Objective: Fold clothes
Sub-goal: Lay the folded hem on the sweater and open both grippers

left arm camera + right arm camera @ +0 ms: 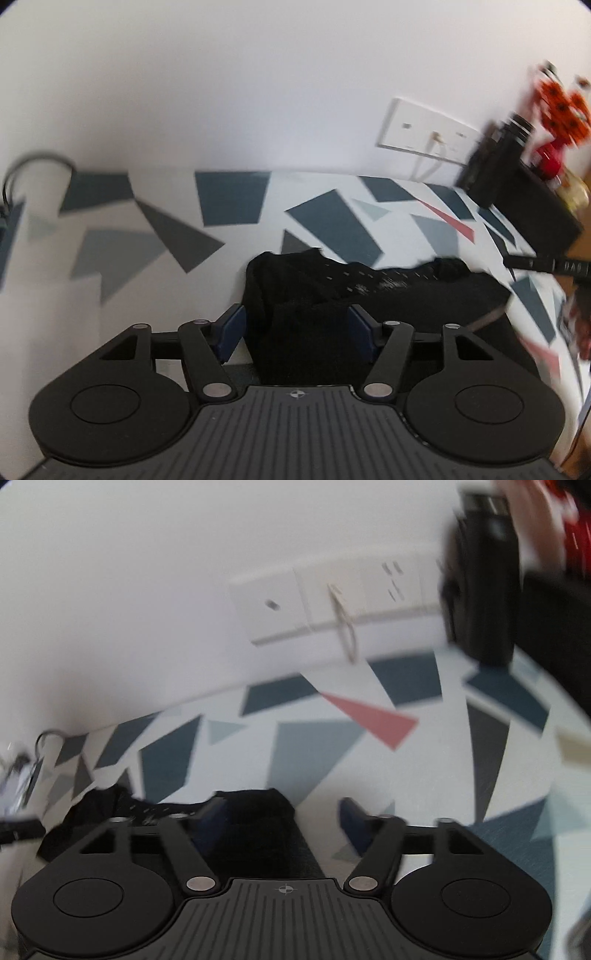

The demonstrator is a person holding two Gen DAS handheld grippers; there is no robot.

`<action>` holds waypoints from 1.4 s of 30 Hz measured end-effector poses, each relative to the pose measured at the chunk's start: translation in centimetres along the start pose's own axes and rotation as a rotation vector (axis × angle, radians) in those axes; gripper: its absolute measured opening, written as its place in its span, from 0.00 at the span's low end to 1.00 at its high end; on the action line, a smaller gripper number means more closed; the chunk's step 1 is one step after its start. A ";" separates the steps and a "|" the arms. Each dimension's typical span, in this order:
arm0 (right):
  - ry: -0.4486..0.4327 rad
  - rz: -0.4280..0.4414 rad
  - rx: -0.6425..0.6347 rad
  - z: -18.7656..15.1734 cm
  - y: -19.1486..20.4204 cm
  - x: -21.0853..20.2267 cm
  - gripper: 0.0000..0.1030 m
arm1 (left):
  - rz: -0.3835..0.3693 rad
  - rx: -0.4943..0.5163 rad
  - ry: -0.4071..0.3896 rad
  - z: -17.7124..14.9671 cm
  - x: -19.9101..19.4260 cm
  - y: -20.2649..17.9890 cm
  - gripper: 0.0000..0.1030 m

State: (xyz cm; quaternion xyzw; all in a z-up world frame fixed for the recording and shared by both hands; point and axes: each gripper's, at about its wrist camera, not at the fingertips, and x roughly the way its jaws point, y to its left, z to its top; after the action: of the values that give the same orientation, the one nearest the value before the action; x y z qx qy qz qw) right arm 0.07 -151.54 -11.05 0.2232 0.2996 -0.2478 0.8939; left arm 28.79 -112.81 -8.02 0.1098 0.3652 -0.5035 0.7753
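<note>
A black garment [369, 288] lies bunched on a table covered with a white cloth with grey, blue and red shapes [147, 240]. My left gripper [295, 328] is open above its left end, and a fold of the cloth fills the gap between the blue pads [232, 328]. In the right wrist view the same black garment [258, 823] reaches in from the left. My right gripper [282, 821] is open over its end. The cloth lies against the left pad [210, 819] and stays apart from the right one.
A white wall with a socket panel [424, 133] and a plugged-in cable runs behind the table. A black box [517, 166] with a red and orange item [561, 107] stands at the back right. A dark cylinder [484, 590] stands near the sockets.
</note>
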 end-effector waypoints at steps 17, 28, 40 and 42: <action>0.173 -0.109 -0.348 -2.6 5.2 4.6 0.99 | 0.076 0.243 0.113 -1.8 5.1 -4.6 0.76; -0.001 -0.233 -0.135 4.1 2.2 7.6 0.99 | 0.298 0.011 -0.080 5.9 6.6 1.0 0.75; 0.228 0.000 0.024 -2.1 2.0 2.4 0.99 | 0.046 -0.206 0.218 -2.7 2.4 1.6 0.76; 0.255 -0.004 0.035 -3.6 2.5 2.3 0.99 | 0.043 -0.205 0.223 -3.3 2.5 1.0 0.81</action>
State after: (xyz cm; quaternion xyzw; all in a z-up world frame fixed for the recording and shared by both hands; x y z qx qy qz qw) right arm 1.60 -148.31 -14.51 0.2679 0.4070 -0.2243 0.8439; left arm 28.66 -112.34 -12.29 0.0930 0.4961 -0.4313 0.7478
